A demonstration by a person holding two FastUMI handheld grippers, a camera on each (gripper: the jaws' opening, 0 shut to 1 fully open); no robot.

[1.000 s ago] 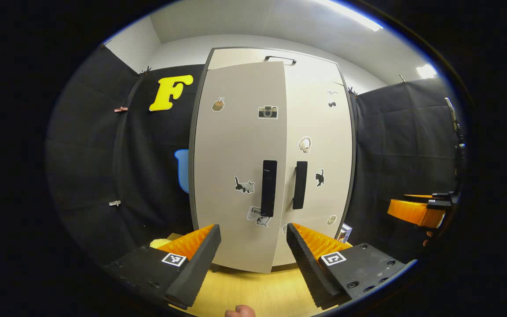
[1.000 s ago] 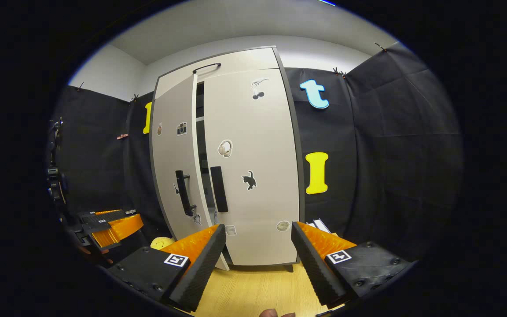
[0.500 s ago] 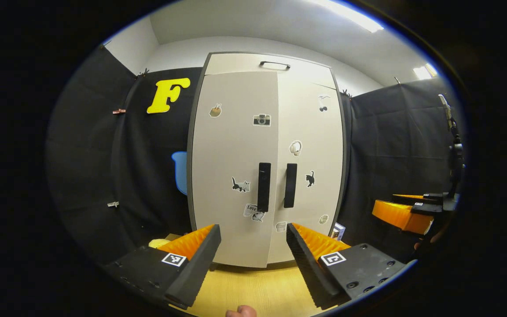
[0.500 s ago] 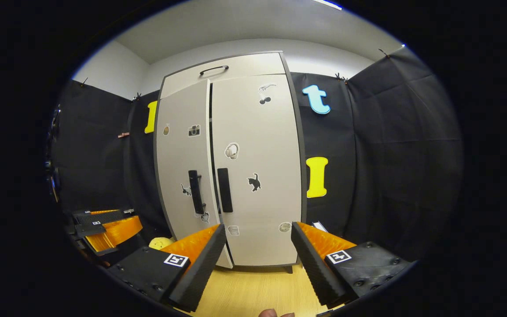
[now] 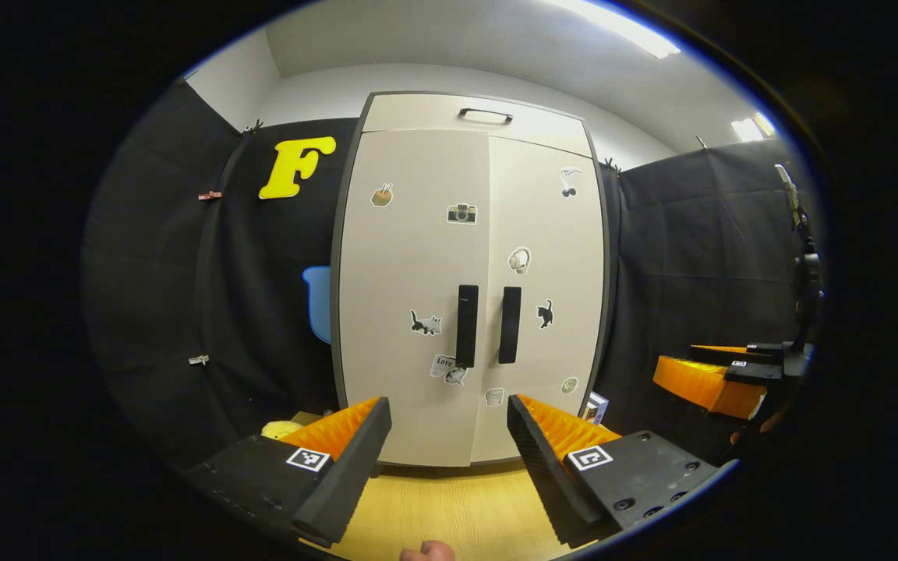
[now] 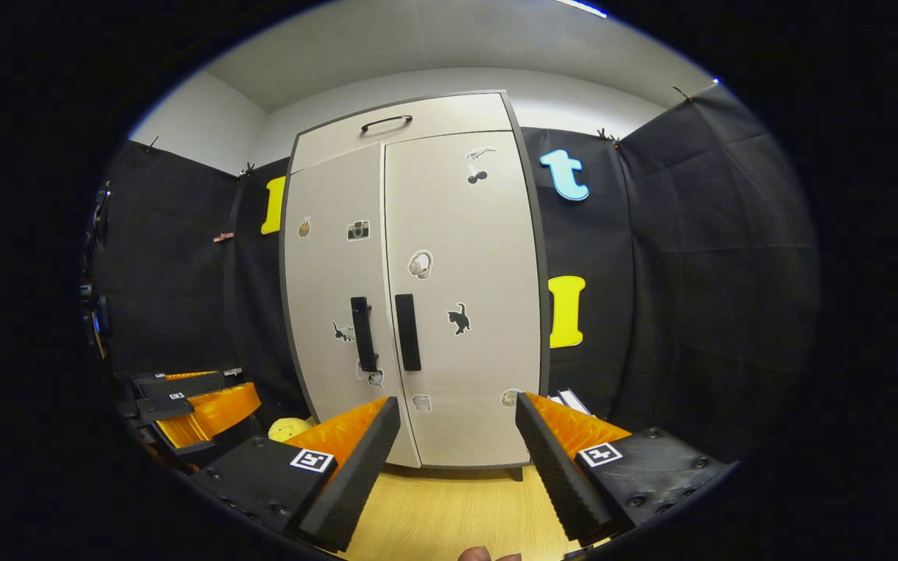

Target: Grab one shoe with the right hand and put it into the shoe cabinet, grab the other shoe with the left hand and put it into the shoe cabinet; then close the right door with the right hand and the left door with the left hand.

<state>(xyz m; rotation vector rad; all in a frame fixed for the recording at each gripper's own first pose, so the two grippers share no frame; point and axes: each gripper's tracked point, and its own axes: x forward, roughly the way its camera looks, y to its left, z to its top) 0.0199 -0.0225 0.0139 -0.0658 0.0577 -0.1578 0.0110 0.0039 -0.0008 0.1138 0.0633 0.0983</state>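
The pale shoe cabinet [image 5: 418, 257] [image 6: 464, 257] stands straight ahead with stickers on both doors. Its left door [image 5: 410, 234] and right door [image 5: 546, 234] lie flush, their black handles [image 5: 467, 325] [image 5: 509, 325] side by side. The shoes are hidden from sight. My left gripper [image 5: 449, 460] is open a short way in front of the doors, nothing between its fingers. My right gripper [image 6: 457, 460] is open too and empty; it also appears at the right edge of the left gripper view [image 5: 718, 374]. The left gripper shows at the lower left of the right gripper view [image 6: 192, 397].
A wooden floor [image 5: 449, 506] runs up to the cabinet's base. A small yellow object [image 6: 289, 428] lies on the floor left of the cabinet, and a small white box [image 5: 595, 405] sits at its right foot. Black cloth walls close in both sides.
The left door has swung from ajar to flush with the right door. Both grippers have drawn back a little from the cabinet, still open.
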